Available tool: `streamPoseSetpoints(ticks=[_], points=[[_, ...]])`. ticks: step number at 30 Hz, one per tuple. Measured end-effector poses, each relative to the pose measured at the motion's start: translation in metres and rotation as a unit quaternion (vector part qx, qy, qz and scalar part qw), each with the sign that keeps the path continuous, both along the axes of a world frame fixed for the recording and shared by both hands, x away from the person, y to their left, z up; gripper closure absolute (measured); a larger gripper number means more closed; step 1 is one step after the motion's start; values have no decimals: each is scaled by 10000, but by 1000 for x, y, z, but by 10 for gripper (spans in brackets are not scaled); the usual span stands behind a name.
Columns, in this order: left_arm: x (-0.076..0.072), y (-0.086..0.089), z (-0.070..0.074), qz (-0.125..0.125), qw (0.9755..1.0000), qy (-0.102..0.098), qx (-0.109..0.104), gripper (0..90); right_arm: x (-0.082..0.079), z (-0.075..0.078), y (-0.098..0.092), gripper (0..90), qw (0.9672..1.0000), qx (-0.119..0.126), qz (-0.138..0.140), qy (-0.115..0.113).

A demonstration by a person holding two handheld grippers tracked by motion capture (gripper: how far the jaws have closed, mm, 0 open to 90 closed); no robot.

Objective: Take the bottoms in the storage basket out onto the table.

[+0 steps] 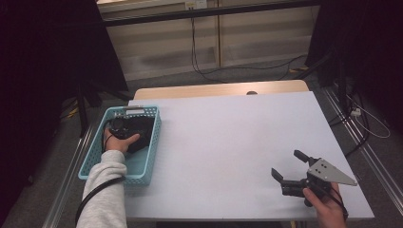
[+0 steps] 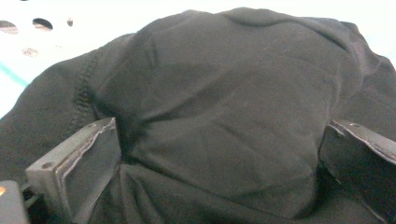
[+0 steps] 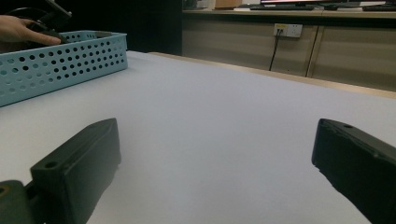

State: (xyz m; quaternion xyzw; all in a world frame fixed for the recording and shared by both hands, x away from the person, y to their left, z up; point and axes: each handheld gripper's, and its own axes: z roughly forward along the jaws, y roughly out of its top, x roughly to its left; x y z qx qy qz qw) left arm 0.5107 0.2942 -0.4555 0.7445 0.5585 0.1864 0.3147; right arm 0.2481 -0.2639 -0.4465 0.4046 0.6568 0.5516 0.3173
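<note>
A light blue perforated basket [image 1: 154, 142] stands on the left edge of the white table [image 1: 228, 133]. A black cloth [image 1: 142, 128] lies bunched inside it. My left gripper [image 1: 124, 124], held in a grey-sleeved hand, reaches down into the basket onto the cloth. In the left gripper view its jaws stand wide apart, and a bulging fold of the black cloth [image 2: 224, 93] fills the gap of the left gripper [image 2: 219, 135]. My right gripper [image 1: 286, 163] hovers open near the table's front right, with nothing between its fingers. The right gripper [image 3: 217, 135] looks across the bare table [image 3: 210, 93] toward the basket [image 3: 60, 60].
Beyond the table's far edge a strip of wooden tabletop [image 1: 218, 89] shows. Black cables [image 1: 199, 61] hang down the wall to the floor. Dark curtains and stand legs [image 1: 88, 95] flank both sides. Aluminium rails [image 1: 366, 152] run along the table's sides.
</note>
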Motion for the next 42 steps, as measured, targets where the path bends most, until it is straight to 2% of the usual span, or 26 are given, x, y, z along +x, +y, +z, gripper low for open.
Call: streamPoseSetpoints(ticks=[3,5,7,10,13,17,27,32,36,37,39,42], points=[[-1,-3,-2,-11,9997,130,-220,0,-1,1,0,5,10000,10,13,-30],[-2,-7,-4,-101,9994,152,-289,0,-1,1,0,5,10000,1,5,-12],[-2,-9,-3,-88,9994,218,-270,1,0,0,-1,5,10000,-1,8,-4],[-3,-11,-4,-43,9995,192,-245,1,1,1,-1,6,10000,10,-8,-34],[-4,-11,-3,-205,9994,252,-96,1,0,1,0,7,10000,-6,-20,-24],[-4,-13,-5,-161,9996,204,-132,1,1,1,2,6,9999,-88,36,-46],[-6,-16,-3,-213,9993,298,-68,39,2,1,2,6,10000,-73,51,-31],[-9,-15,-1,-281,9990,316,-128,111,2,2,3,6,9999,-75,63,-53],[-11,-14,5,-399,9976,489,-275,264,2,4,4,6,9999,-74,78,-68],[-11,-15,5,-398,9977,468,-292,297,2,4,4,6,9999,-75,79,-89],[-12,-15,4,-445,9977,416,-294,337,2,4,4,6,9999,-70,82,-95],[-12,-16,6,-522,9966,514,-375,397,2,3,4,7,9999,-65,81,-62]])
